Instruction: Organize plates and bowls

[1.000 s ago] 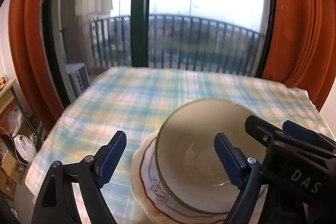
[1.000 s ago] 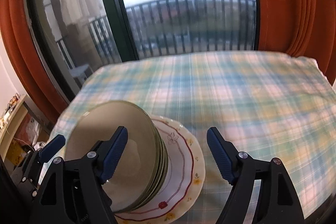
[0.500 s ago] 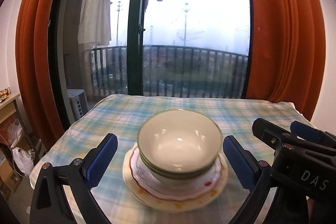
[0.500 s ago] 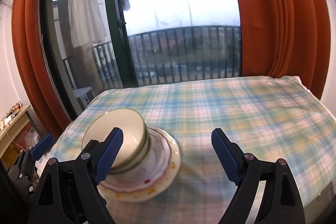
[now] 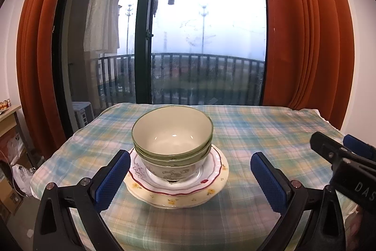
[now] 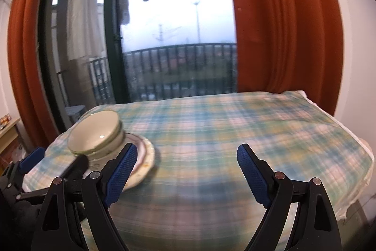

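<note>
Cloth: green, blue and yellow plaid covers the table (image 5: 258,133), and the whole stack sits on it, towards the left half as the right wrist view shows it.
Bowls: 3 nested bowls (image 5: 172,140), mouths straight up, the top 2 with green rims, the bottom 1 white with a dark floral print on its side.
Bowl axis: round, so no long axis to call; the stack stands upright, level rims, no tilt.
Plates: 2 stacked plates (image 5: 211,182) flat under the bowls, a red-rimmed white one on a wider cream one with small yellow flowers.
Left gripper: the left gripper (image 5: 190,182) hovers in front of the stack, jaws spread wide and released, blue pads to either side and nearer the camera, clear of the china.
Right gripper: the right gripper (image 6: 185,175) is off to the right of the stack, jaws apart and empty, only bare cloth between the pads; its left pad overlaps the plate edge in its own view, contact not clear.
Backdrop: orange curtains (image 5: 305,39) frame a glass balcony door (image 5: 145,39), with a railing outside.
</note>
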